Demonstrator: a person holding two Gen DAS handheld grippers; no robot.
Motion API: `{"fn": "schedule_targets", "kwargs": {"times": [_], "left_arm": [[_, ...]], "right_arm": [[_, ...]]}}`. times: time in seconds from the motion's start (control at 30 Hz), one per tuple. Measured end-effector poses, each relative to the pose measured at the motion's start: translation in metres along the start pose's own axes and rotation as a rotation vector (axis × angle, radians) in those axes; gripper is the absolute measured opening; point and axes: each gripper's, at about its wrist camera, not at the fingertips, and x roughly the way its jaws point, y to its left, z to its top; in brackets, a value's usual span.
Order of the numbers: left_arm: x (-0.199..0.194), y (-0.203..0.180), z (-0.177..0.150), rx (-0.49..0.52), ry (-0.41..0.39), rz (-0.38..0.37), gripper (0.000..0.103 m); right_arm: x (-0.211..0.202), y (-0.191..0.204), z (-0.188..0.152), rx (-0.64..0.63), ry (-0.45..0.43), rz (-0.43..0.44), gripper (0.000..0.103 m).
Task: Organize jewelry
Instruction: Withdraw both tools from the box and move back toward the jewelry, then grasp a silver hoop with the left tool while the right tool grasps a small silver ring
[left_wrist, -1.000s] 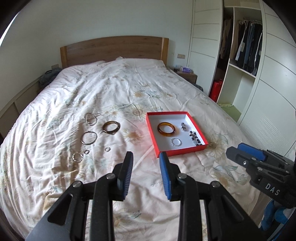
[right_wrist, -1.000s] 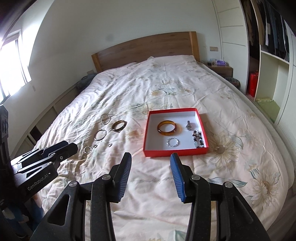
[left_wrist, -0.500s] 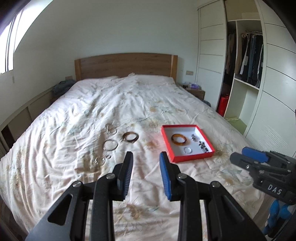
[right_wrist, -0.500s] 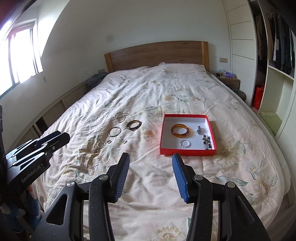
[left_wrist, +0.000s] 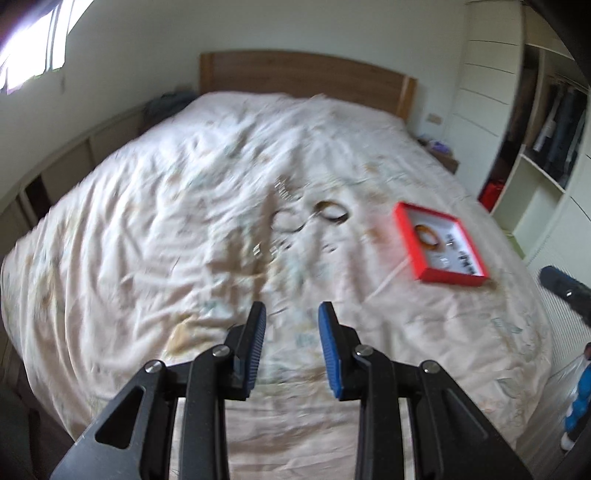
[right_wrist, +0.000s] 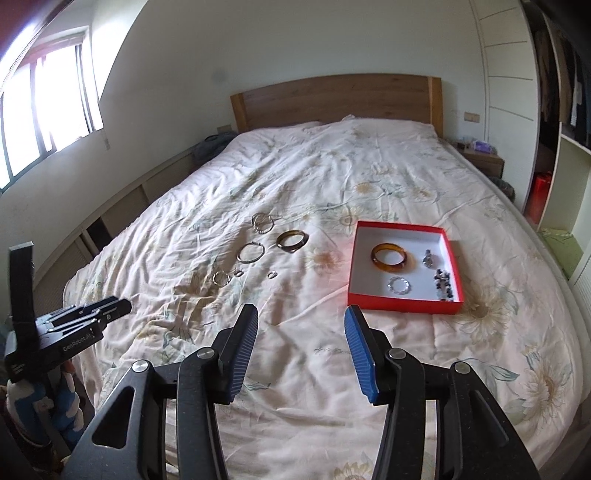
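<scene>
Since the earlier frame your left gripper (left_wrist: 291, 347) swung left, empty and open, blurring the view; loose rings lay at twelve, the box (left_wrist: 413, 254) at two.

Your right gripper (right_wrist: 301, 345), open and empty, faced six loose pieces (right_wrist: 251, 253) at eleven; the box (right_wrist: 354, 273) held four.

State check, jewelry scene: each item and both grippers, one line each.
red box: open, no lid, upright on the bed
amber bangle: flat inside the box
brown bangle: loose on the bedspread
silver hoop: loose on the bedspread
left gripper: open, empty
right gripper: open, empty
</scene>
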Motion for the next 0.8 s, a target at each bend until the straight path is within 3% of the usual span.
{"fn": "schedule_targets", "kwargs": {"times": [0.13,0.33,0.57,0.8], "left_arm": [[0.03,0.026,-0.004,-0.049,0.051,0.01,0.028],[0.087,0.033,0.007,-0.06,0.126,0.004,0.028],[0.168,0.038,0.037,-0.074,0.18,0.021,0.028],[0.239,0.046,0.069,-0.084,0.205,0.059,0.028]], "right_arm": [[0.036,-0.002,0.004,-0.002,0.051,0.027,0.049],[0.104,0.0,0.007,-0.025,0.151,0.066,0.049],[0.181,0.002,0.018,-0.056,0.251,0.11,0.048],[0.247,0.009,0.036,-0.092,0.294,0.162,0.048]]}}
